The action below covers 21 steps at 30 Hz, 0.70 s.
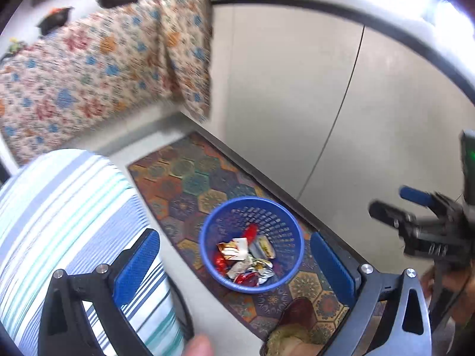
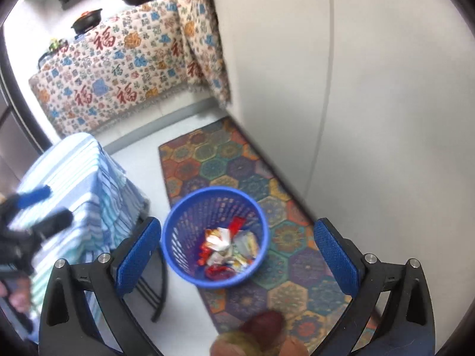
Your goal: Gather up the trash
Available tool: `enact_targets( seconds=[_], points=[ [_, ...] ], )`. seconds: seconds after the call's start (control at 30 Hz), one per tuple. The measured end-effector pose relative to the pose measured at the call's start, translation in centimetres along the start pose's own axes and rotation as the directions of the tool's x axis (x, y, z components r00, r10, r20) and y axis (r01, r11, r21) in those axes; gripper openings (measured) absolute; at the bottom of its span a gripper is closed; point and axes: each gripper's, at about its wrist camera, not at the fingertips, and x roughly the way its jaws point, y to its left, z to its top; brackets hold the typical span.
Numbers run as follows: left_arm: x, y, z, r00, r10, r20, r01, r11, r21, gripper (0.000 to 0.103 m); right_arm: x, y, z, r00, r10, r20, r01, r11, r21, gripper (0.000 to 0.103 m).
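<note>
Blue basket (image 1: pixel 252 244) of crumpled wrappers (image 1: pixel 248 259) on patterned rug (image 1: pixel 190 175), near the white cabinet, left gripper (image 1: pixel 234 262) and right gripper (image 2: pixel 237 255) above it, both spread wide, empty

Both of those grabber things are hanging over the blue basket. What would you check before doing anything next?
1. Left hand-held gripper empty, wide open: ok.
2. Right hand-held gripper empty, wide open: ok.
3. Wrappers inside the basket: ok.
4. Basket upright on the rug: ok.
5. Trash left on the striped table: cannot tell, mostly out of view.
6. Foot close to the basket: not ok, mind it.
</note>
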Motion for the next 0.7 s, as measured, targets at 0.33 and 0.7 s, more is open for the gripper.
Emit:
enact_targets(
  seconds=[0.33, 0.7],
  points=[
    [-6.7, -0.9, -1.9, 0.994, 0.112, -0.018, -0.111, 0.994, 0.011, 0.103, -7.0, 1.8, -4.3, 0.997, 0.001, -0.074, 0.007, 0.994, 0.112, 0.103],
    [-8.9, -1.1, -2.6, 0.993, 0.117, -0.030, -0.116, 0.993, 0.018, 0.103, -11.4, 4.8, -4.4, 0.997, -0.052, -0.062, 0.057, 0.996, 0.070, 0.103]
  ],
)
